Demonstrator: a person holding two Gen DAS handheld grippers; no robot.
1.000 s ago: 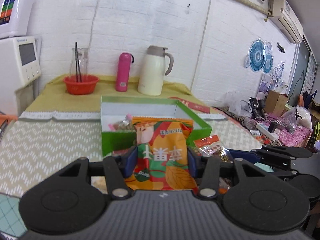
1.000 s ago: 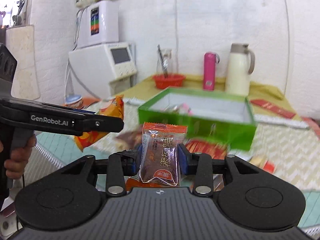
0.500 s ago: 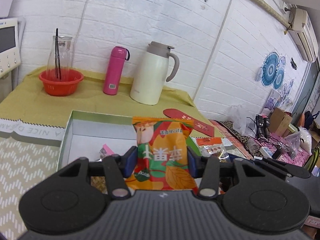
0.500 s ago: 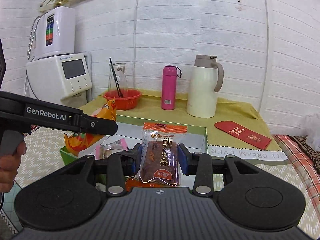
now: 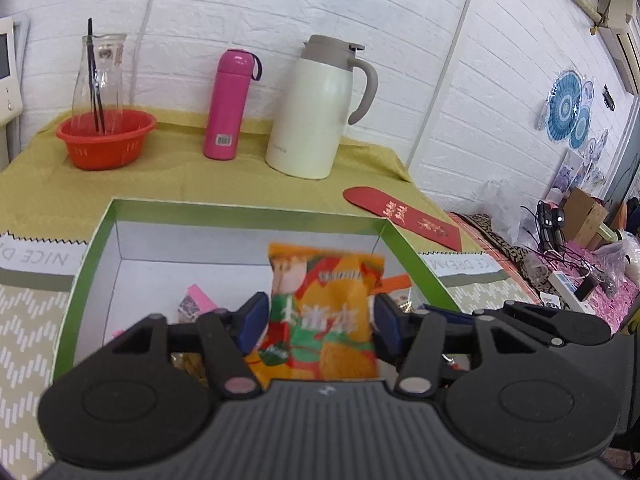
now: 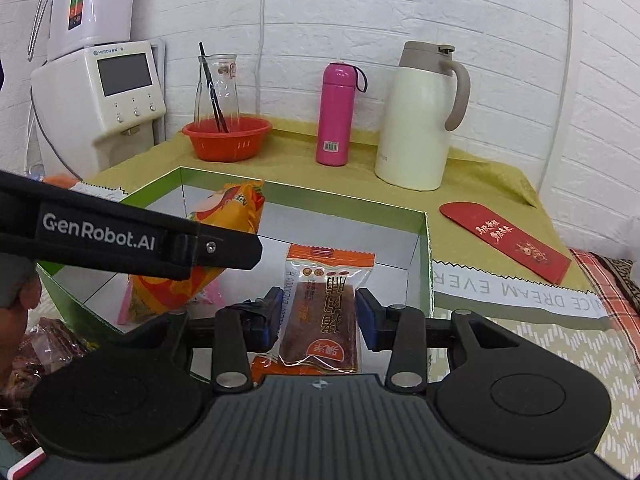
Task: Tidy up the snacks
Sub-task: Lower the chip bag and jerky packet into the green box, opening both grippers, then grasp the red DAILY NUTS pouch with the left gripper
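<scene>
While both grippers hang over the green box (image 5: 416,258), their jaws are opening.

The left gripper (image 5: 318,320) has the orange snack bag (image 5: 324,308) between its blue pads (a gap shows on either side, and the bag is blurred). The right gripper (image 6: 318,314) has the clear packet of dark dried meat (image 6: 324,312) between its pads, also with gaps. Both snacks sit above the box's white interior, where a pink-wrapped snack (image 5: 196,300) already lies.
</scene>
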